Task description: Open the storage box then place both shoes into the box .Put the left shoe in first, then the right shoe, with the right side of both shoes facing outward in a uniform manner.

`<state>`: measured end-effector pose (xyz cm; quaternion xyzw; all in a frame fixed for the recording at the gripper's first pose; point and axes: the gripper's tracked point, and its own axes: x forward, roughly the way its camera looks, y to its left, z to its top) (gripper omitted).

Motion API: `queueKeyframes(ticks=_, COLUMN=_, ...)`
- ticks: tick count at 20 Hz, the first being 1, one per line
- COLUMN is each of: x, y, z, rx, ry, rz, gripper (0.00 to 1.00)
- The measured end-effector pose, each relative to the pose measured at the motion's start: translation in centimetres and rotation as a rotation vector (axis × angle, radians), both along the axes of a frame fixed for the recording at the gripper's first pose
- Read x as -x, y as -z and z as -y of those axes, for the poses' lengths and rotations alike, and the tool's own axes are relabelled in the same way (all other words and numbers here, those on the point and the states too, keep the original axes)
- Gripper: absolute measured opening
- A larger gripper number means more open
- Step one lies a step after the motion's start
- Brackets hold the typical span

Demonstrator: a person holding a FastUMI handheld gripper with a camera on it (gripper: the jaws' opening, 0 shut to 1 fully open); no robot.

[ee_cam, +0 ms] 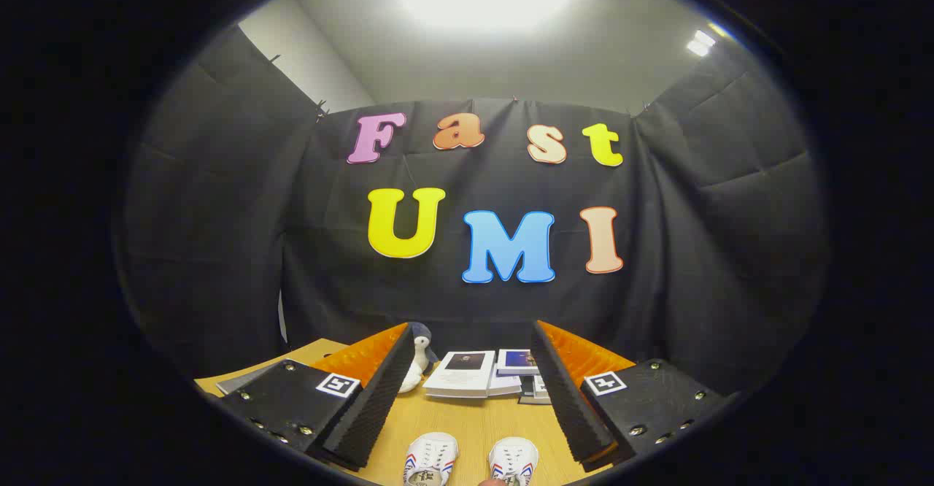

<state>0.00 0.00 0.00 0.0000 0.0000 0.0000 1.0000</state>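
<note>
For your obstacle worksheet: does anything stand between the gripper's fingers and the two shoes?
Nothing visible does. The open gripper hangs above bare table, with both shoes between its fingers; books and a toy bird lie beyond.

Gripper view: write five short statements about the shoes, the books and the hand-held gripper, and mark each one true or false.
1. The hand-held gripper is open, its fingers spread wide with nothing held between them. True.
2. Two white shoes lie side by side on the wooden table, between the fingers. True.
3. One shoe is clamped between the fingers. False: both shoes lie on the table, and neither finger touches them.
4. A stack of books lies beyond the shoes, near the black cloth wall. True.
5. The small stuffed penguin stands on top of the books. False: it stands on the table beside them, next to the left finger.
</note>
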Motion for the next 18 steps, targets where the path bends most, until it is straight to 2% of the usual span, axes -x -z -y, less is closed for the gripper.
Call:
queueKeyframes(ticks=4, x=0.3, y=-0.8, z=-0.2, rx=0.013, ry=-0.011, rz=0.021, gripper=0.96)
queueKeyframes(ticks=18, x=1.2, y=-1.0, z=1.2, rx=-0.067, ry=0.019, rz=0.029, gripper=0.96)
